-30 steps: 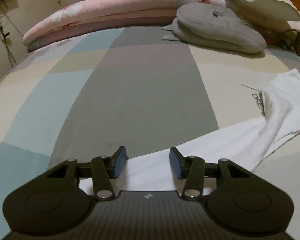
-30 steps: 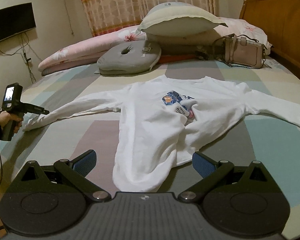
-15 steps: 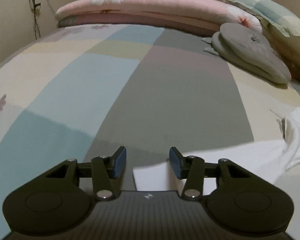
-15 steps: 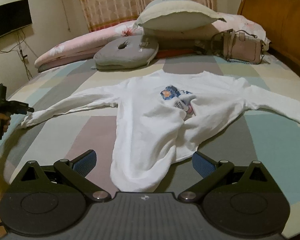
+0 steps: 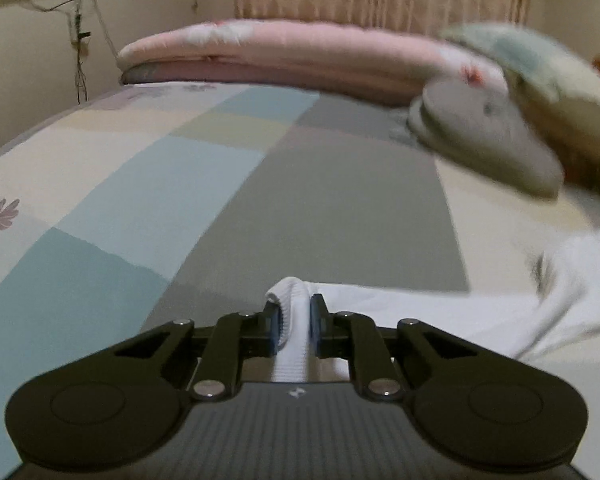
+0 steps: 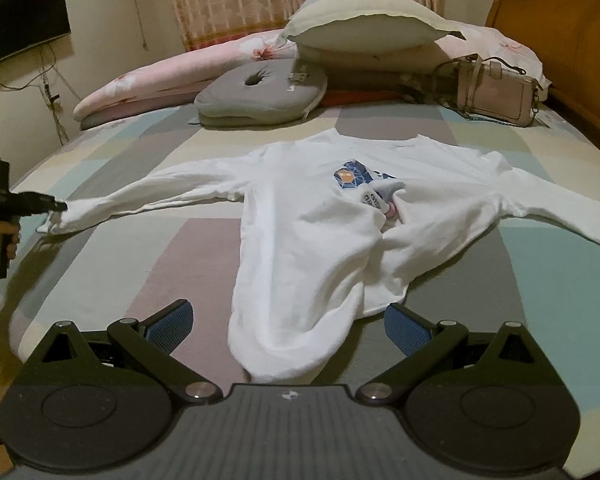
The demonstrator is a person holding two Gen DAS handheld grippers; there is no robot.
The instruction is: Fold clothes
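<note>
Garment: white long-sleeved cotton sweatshirt [image 6: 316, 236], spread flat, hem rumpled.
Left gripper [image 5: 294, 326]: jaws pinching ribbed cuff [image 5: 290, 304], at 9 o'clock.
Right gripper [image 6: 288, 324]: jaws spread, hovering over hem.

My left gripper [image 5: 294, 326] is matt black plastic with bright metal pivot pins; its blue ribbed pads [image 5: 275, 328] pinch the ribbed knit cuff [image 5: 290, 312] of a soft white cotton sweatshirt [image 6: 320, 232]. The bedsheet [image 6: 188, 264] looks a smooth matt cloth. The headboard [image 6: 572, 60] is polished wood; the handbag [image 6: 496, 94] looks like smooth leather with a metal chain.
</note>
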